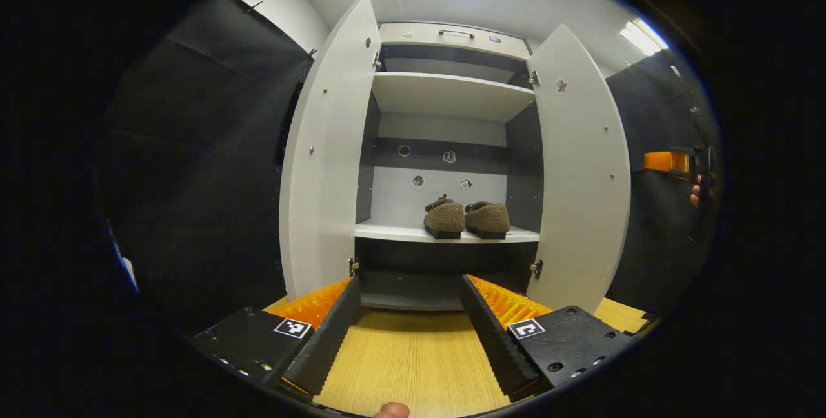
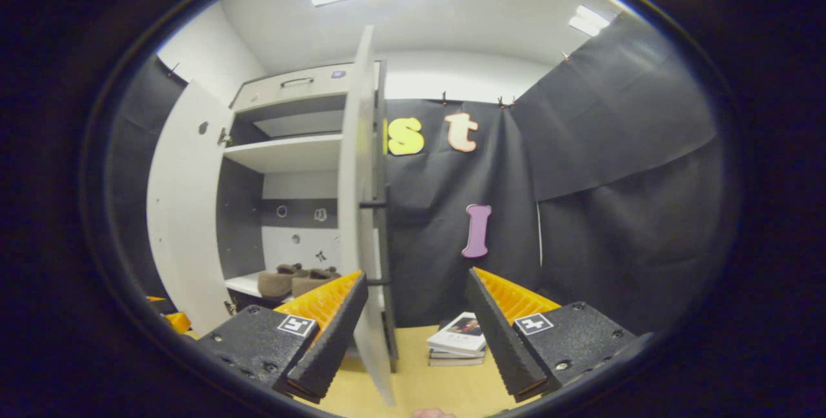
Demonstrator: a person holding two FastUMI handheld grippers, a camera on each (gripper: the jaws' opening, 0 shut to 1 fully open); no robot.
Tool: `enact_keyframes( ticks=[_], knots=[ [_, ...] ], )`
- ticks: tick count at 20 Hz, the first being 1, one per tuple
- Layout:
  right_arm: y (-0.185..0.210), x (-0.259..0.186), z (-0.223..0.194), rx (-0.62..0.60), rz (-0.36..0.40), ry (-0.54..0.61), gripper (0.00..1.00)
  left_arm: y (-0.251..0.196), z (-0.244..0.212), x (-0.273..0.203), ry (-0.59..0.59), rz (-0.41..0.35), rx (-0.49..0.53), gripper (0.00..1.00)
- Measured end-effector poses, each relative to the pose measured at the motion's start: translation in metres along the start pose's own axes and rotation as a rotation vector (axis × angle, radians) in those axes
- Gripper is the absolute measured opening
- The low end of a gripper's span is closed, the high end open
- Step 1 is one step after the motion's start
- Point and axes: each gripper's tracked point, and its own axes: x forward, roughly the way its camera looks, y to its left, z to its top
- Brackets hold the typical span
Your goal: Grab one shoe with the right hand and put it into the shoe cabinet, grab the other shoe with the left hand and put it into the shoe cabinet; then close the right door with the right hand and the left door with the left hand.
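Where the shoe cabinet [image 1: 452, 147] gapes, doors wide: two fuzzy brown shoes [image 1: 466, 218] paired on its lower shelf. Left gripper [image 1: 413, 334] and right gripper [image 2: 416, 334] both spread, empty. Right door [image 2: 361, 211] seen edge-on, hiding cabinet's right side.

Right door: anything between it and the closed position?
Nothing visible. The white right door stands open, edge-on before the open right tool. Both brown fuzzy shoes sit on the white shelf, toward its front edge but inside the cabinet.

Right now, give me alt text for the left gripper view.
Two brown shoes sit side by side on a shelf of an open white shoe cabinet, both doors wide open. The open left hand-held gripper points at it from above a wooden floor.
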Motion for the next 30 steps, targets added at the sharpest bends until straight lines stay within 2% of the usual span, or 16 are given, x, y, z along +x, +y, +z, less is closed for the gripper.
enact_keyframes(
  ticks=[4, 8, 10, 11, 12, 17, 18, 19, 25, 30],
  knots=[
    [-0.030, 0.050, 0.010, -0.045, -0.047, 0.026, 1.00, -0.008, -0.007, -0.003, 0.027, -0.031, 0.009, 0.95],
    [-0.023, 0.082, 0.010, -0.070, -0.017, 0.053, 1.00, -0.010, -0.007, -0.005, 0.027, -0.038, 0.004, 0.95],
    [-0.016, 0.088, 0.011, -0.065, -0.013, 0.054, 0.96, -0.010, -0.009, -0.003, 0.034, -0.037, 0.004, 0.95],
    [-0.014, 0.086, 0.017, -0.071, -0.018, 0.045, 1.00, -0.008, -0.009, -0.003, 0.037, -0.032, 0.006, 0.95],
    [-0.014, 0.088, 0.019, -0.082, -0.021, 0.026, 0.98, -0.006, -0.008, -0.004, 0.037, -0.025, 0.008, 0.95],
    [-0.002, 0.090, 0.019, -0.074, 0.029, 0.030, 0.95, -0.001, 0.007, -0.004, -0.015, 0.003, 0.035, 0.95],
    [0.003, 0.090, 0.019, -0.064, 0.042, 0.033, 0.95, -0.001, 0.010, -0.002, -0.022, 0.005, 0.034, 0.99],
    [0.010, 0.086, 0.017, -0.055, 0.054, 0.035, 0.95, -0.004, 0.013, -0.002, -0.028, 0.001, 0.025, 0.95],
    [0.076, 0.076, 0.011, -0.025, 0.204, 0.041, 0.95, -0.007, 0.013, 0.001, -0.014, -0.008, 0.047, 0.95],
    [0.129, 0.085, 0.006, -0.027, 0.268, 0.033, 0.95, 0.004, 0.015, 0.000, -0.009, 0.024, 0.052, 0.95]
  ],
)
